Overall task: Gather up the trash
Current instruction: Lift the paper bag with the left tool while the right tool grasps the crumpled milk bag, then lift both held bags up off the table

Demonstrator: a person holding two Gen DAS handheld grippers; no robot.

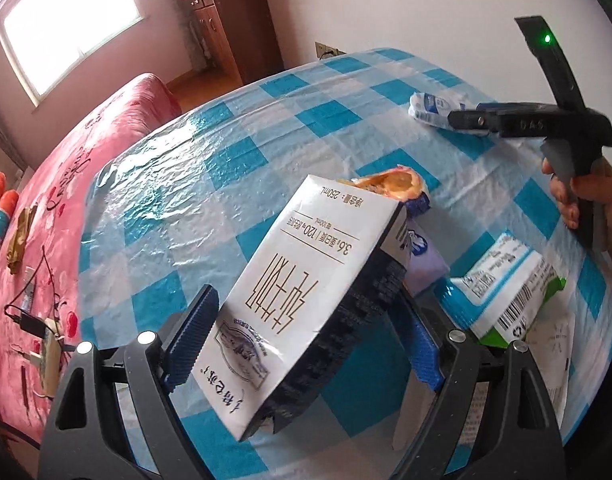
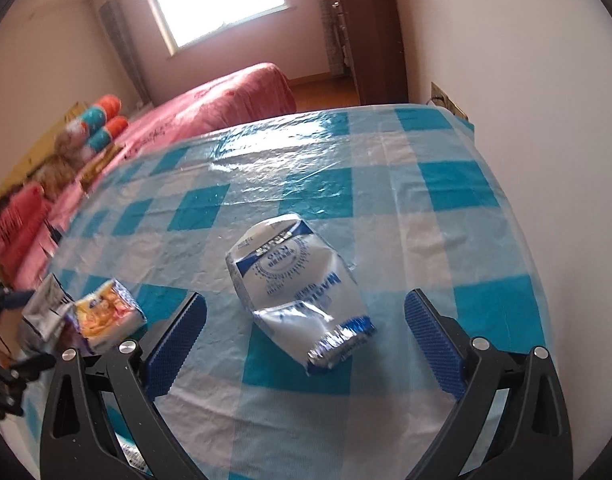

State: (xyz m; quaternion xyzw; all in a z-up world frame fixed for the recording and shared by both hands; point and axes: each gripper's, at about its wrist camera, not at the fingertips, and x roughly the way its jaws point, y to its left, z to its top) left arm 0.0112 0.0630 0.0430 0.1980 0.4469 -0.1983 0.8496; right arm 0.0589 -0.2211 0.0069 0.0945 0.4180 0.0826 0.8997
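Checked surface [image 2: 446,184] holds a crushed pouch [image 2: 297,288] under the wide-open right hand-held gripper [image 2: 306,336], which should drop straight over it, while the left hand-held gripper [image 1: 306,332] grips a carton [image 1: 301,292].

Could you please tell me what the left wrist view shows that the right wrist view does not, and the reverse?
Only the left wrist view shows the green and white packet and the right gripper from outside. Only the right wrist view shows that gripper's open jaws around the crushed white pouch without touching it. Both show the milk carton, the snack wrapper and the checked tablecloth.
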